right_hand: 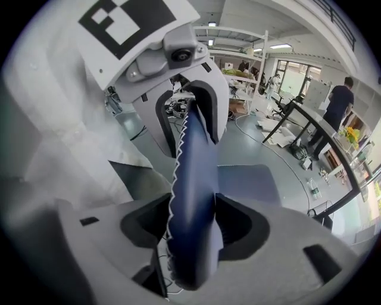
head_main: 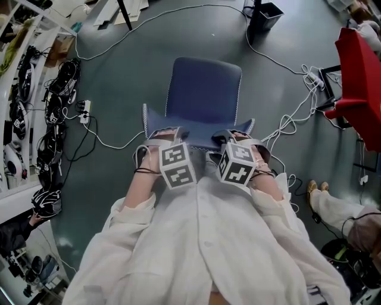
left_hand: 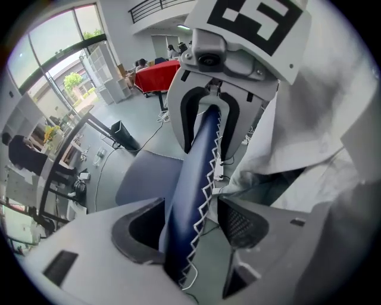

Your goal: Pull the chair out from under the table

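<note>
A blue fabric chair stands on the grey floor in front of me; its seat shows in the head view. Its backrest is nearest me, with white zigzag stitching along the edge. My left gripper straddles the backrest's left part and my right gripper its right part. In the left gripper view the backrest runs between the jaws of the left gripper, with a gap to the right pad. In the right gripper view the backrest fills most of the gap of the right gripper, with a slit at the left pad.
A red chair stands at the right, a black bin at the top. White cables and a power strip lie around the chair. Shelves with gear line the left. Someone's shoes are at the right. A table stands beyond.
</note>
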